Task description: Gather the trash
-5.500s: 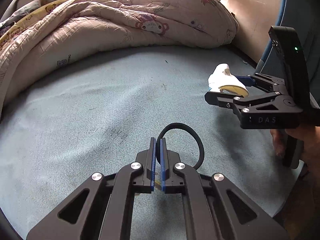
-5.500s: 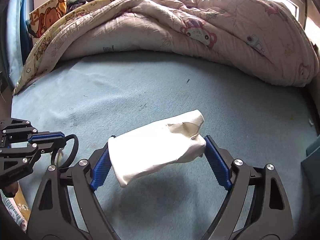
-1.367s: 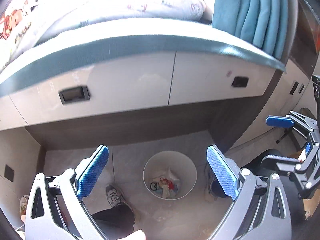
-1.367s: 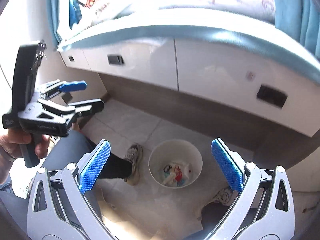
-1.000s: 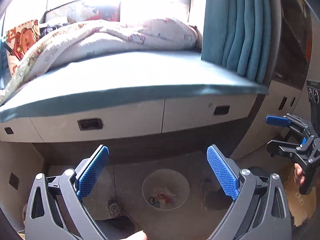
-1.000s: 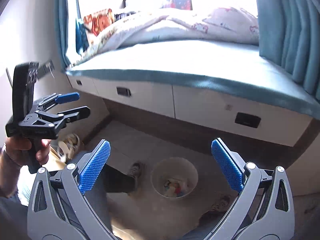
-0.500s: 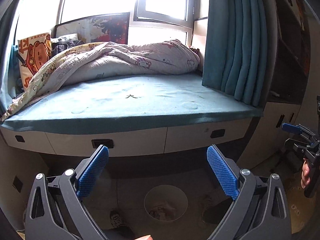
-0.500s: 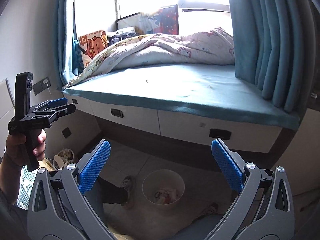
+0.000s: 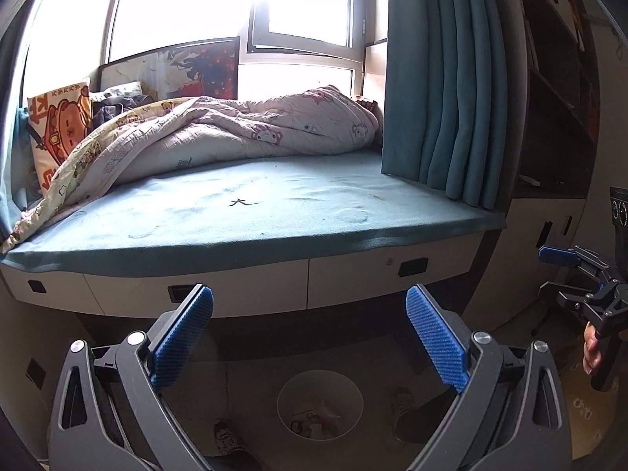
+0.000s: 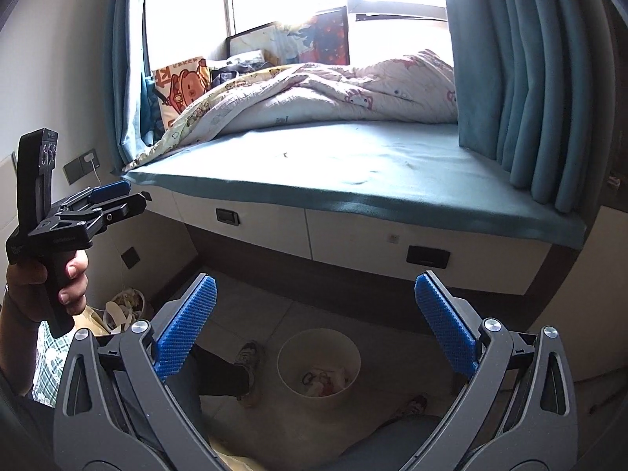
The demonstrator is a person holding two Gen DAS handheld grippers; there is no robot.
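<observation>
We log: left tongs [image 9: 309, 335] spread, empty | right tongs [image 10: 314, 324] spread, empty | bin [image 10: 318, 369] with trash [image 10: 325, 380] below between both.

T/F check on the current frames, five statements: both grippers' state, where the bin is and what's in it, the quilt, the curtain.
1. The left gripper is open and holds nothing. True.
2. The right gripper is shut on a white cloth. False: it is open and empty.
3. The white bin stands on the floor below the bed's drawers. True.
4. The bin is empty. False: some trash lies at its bottom.
5. The quilt is folded flat on the floor. False: it lies bunched on the blue mattress, by the window.
6. The teal curtain hangs at the bed's right end. True.
</observation>
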